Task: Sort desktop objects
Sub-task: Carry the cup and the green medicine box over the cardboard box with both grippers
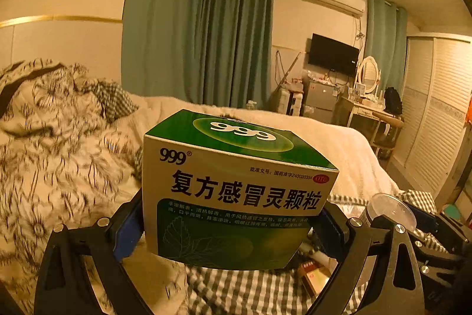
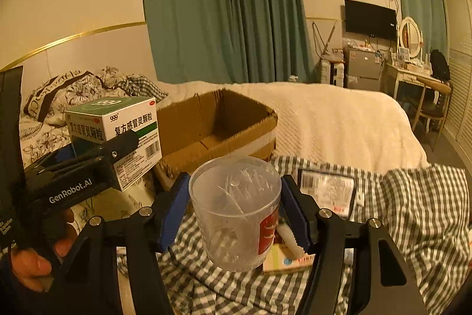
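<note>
My left gripper (image 1: 230,223) is shut on a green and white 999 medicine box (image 1: 236,191) and holds it in the air above the bed. The same box (image 2: 118,132) shows at the left of the right wrist view, just left of an open cardboard box (image 2: 218,129). My right gripper (image 2: 236,211) is shut on a clear plastic jar (image 2: 236,211) with a red label and thin white sticks inside, held above the checked cloth (image 2: 413,211). The jar's lid (image 1: 392,208) shows at the right of the left wrist view.
A flat packet (image 2: 327,191) and a small box (image 2: 283,262) lie on the checked cloth under the jar. A flowered quilt (image 1: 53,155) lies at the left. A cream blanket (image 2: 339,120) covers the bed behind. A dressing table (image 2: 419,78) stands at the far right.
</note>
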Demonstrator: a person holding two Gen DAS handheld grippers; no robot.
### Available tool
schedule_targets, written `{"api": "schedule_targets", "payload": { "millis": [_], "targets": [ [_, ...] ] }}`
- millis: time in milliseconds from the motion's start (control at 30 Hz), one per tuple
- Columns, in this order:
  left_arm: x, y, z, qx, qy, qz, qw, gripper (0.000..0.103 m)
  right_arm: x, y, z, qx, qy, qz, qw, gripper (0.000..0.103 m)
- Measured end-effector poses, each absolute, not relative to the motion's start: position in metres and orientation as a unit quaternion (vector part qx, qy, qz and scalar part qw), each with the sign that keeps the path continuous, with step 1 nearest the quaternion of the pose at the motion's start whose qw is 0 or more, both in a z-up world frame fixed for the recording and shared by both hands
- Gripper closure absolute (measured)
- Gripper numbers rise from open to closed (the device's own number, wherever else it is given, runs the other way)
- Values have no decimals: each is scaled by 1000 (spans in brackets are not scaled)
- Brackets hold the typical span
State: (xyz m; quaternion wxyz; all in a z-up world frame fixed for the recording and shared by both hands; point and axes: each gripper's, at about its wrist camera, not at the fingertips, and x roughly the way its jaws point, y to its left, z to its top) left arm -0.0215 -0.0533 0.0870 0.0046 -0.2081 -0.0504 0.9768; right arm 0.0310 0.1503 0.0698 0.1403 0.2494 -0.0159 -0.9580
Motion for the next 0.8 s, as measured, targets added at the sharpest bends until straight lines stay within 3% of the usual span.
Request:
{"api": "schedule_targets", "payload": {
  "millis": [533, 800],
  "targets": [
    [-104, -71, 101, -194, -51, 980, -16, 5, -34, 125, 97, 214, -24, -960, 179, 42],
    [-145, -102, 83, -198, -83, 976, -28, 5, -70, 114, 98, 198, -12, -963, 180, 42]
  ]
}}
